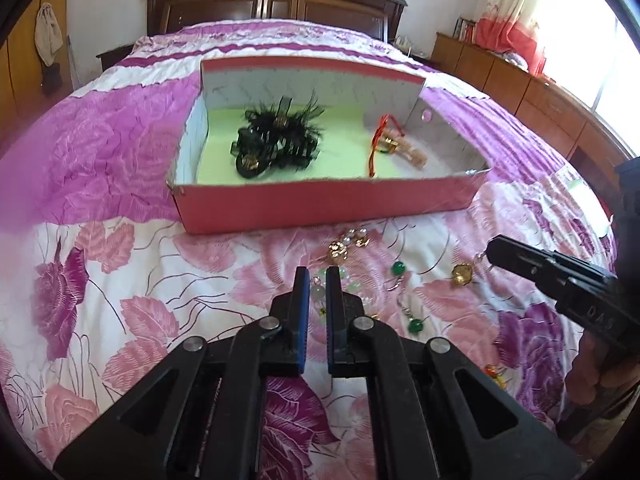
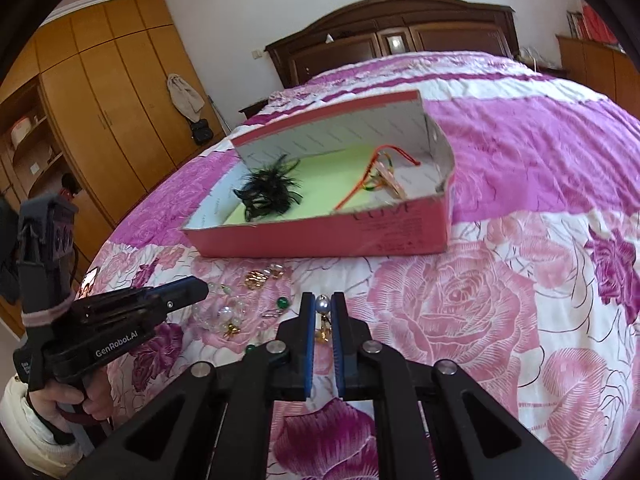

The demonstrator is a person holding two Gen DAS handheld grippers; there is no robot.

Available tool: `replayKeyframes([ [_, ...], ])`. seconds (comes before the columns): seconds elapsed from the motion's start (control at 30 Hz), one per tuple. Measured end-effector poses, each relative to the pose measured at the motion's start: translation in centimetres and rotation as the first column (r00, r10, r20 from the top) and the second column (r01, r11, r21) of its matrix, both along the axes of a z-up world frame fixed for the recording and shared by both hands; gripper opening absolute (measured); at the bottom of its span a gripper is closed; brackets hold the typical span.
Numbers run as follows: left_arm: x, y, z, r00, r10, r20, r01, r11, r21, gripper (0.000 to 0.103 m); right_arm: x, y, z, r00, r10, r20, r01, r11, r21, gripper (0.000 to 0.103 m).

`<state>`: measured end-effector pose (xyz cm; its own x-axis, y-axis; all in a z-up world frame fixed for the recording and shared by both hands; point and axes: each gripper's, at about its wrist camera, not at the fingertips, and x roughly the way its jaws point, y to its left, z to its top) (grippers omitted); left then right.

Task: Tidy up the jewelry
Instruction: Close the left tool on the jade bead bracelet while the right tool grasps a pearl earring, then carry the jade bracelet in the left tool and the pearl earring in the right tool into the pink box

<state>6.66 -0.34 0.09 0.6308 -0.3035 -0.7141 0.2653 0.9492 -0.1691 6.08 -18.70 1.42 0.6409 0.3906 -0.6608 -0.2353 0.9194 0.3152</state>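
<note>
The right gripper point(image 2: 323, 305) pinches a glossy pearl earring point(image 2: 323, 305), its gold dangle half hidden between the blue pads. The left gripper point(image 1: 318, 280) stands narrow around a pale bead bracelet point(image 1: 318, 293); contact is unclear. Beyond both jaws lies the pink cardboard box point(image 1: 320, 208) on the quilted floral bedspread point(image 2: 500, 312).

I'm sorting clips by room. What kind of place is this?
A home bedroom: a bed with a flowered bedspread and dark wooden headboard, plus a wooden wardrobe along the wall.
</note>
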Motion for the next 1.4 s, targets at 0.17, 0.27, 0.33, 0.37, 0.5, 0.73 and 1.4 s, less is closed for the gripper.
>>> replayKeyframes([
  [0.17,-0.5,0.3,1.4,0.999,0.002,0.035,-0.001,0.999,-0.035,0.0,-0.8,0.3,1.4,0.999,0.014,0.042,-0.014,1.0,0.002,0.009],
  [0.27,-0.7,0.3,2.3,0.998,0.006,0.064,-0.003,0.999,-0.043,0.0,-1.3,0.4,2.3,0.997,0.015,0.072,-0.015,1.0,-0.006,0.009],
  [0.33,-1.0,0.5,2.9,0.996,0.011,0.083,-0.007,0.999,-0.051,0.0,-1.5,0.5,2.7,0.996,0.014,0.086,-0.014,1.0,-0.006,0.009],
  [0.37,-1.1,0.5,3.1,0.995,0.014,0.094,-0.009,0.999,-0.051,0.0,-1.5,0.5,2.8,0.996,0.013,0.094,-0.013,1.0,-0.007,0.009],
  [0.5,-1.7,0.6,3.9,0.989,0.023,0.147,-0.018,0.999,-0.042,0.0,-1.7,0.7,3.4,0.993,0.007,0.118,-0.006,1.0,-0.014,0.009],
  [0.73,-1.6,0.5,5.0,0.976,0.037,0.213,-0.029,0.999,-0.044,0.0,-1.6,0.5,4.1,0.988,-0.004,0.152,0.006,1.0,-0.011,0.009],
  [1.4,2.4,1.4,6.5,0.933,0.105,0.344,-0.078,0.993,-0.092,0.0,3.2,-0.9,5.9,0.965,-0.097,0.244,0.099,0.995,0.004,0.009],
])
